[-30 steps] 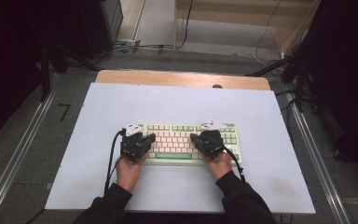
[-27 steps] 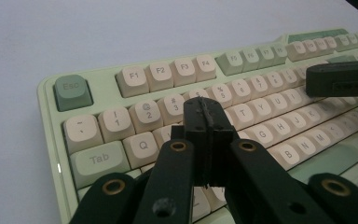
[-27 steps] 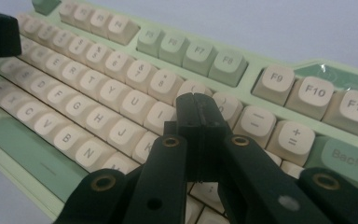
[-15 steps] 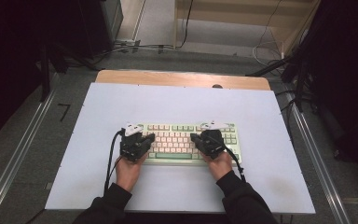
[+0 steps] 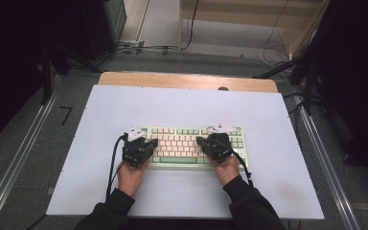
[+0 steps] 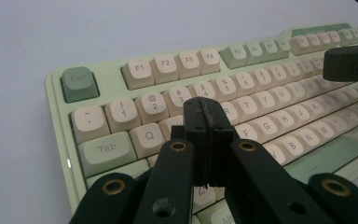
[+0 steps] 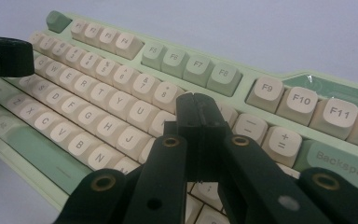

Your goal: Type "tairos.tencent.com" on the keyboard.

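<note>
A pale green keyboard with cream and green keys lies near the front middle of the white table. My left gripper hovers over its left half with its jaws shut and nothing between them; in the left gripper view its tips sit above the W and E keys of the keyboard. My right gripper is over the right half, also shut and empty; in the right gripper view its tips stand above the keys near 9 and O on the keyboard.
The white tabletop has a wooden strip along its far edge. Metal rails run down both sides. Cables lie on the floor beyond the table. The other gripper's tip shows at the left gripper view's right edge.
</note>
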